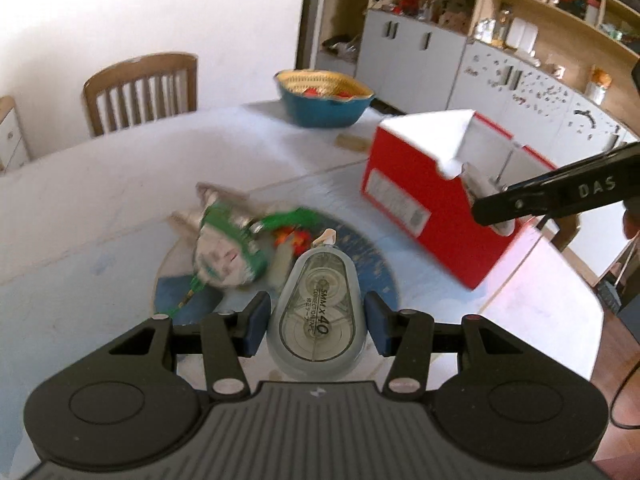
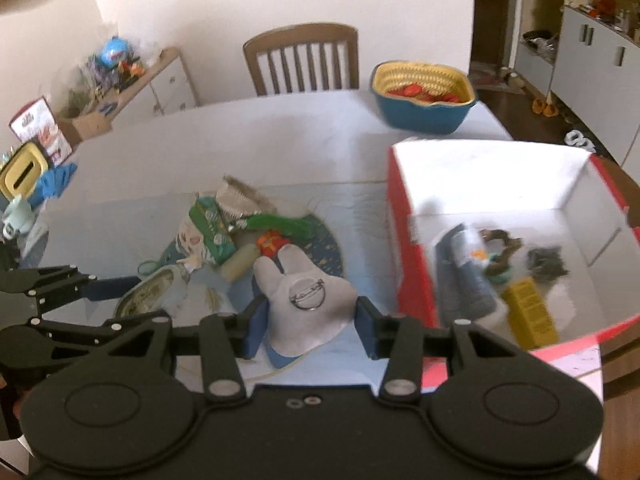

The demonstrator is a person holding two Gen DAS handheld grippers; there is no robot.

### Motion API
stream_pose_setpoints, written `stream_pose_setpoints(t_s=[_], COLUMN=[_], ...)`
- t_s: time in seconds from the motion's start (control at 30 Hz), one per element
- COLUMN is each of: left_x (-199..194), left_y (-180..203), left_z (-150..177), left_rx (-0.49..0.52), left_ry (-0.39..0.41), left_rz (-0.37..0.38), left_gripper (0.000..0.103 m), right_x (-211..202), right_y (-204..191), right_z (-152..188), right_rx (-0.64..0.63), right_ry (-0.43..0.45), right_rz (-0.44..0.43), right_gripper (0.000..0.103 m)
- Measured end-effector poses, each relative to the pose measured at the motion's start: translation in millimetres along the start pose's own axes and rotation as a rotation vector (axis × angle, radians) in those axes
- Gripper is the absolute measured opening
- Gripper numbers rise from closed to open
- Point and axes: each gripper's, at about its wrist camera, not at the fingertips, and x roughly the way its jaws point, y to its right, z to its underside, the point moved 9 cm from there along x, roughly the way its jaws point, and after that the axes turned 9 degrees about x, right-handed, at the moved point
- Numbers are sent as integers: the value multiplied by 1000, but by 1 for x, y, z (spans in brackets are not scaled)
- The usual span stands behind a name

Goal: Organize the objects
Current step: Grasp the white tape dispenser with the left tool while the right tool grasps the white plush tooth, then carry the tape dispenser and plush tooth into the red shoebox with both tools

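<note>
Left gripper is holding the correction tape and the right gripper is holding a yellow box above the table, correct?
Not quite. The right gripper holds a white felt rabbit-shaped piece with a pin on it, as the right wrist view shows; the yellow box lies in the red box. The left gripper does hold the correction tape.

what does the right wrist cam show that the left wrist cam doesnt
Only the right wrist view looks down into the red box, showing a yellow carton and a blue-grey roll inside, and shows the right tongs gripping a grey felt badge.

Only the left wrist view shows the printed face of the correction tape held in the left tongs, and the wall shelves.

Both show the blue basket, the wooden chair and the green-and-white packet.
</note>
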Motion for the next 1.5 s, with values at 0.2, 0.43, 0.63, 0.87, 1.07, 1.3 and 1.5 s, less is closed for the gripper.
stream_pose_setpoints(t_s=[0.2,0.43,0.63,0.87,1.07,1.3,1.5], left_x=[-9,6,31,64,103,156,200], left_y=[29,70,104,137,158,175,185], left_z=[-37,-74,-103,-138,-167,-185,-190], left_rx=[6,49,79,117,142,184,238], left_ry=[55,82,77,74,44,-13,-79], left_rz=[32,55,71,80,110,114,84], left_gripper=[50,50,50,50,50,50,50], right_x=[-22,-44,-52,-51,-42,-22,4], right_y=[24,69,115,169,206,225,234], right_z=[-8,-19,-23,-31,-40,-46,-49], right_rx=[24,43,64,85,85,46,12], right_ry=[35,77,94,103,98,76,26], right_rz=[8,14,34,68,95,106,107], right_gripper=[45,45,45,45,45,45,45])
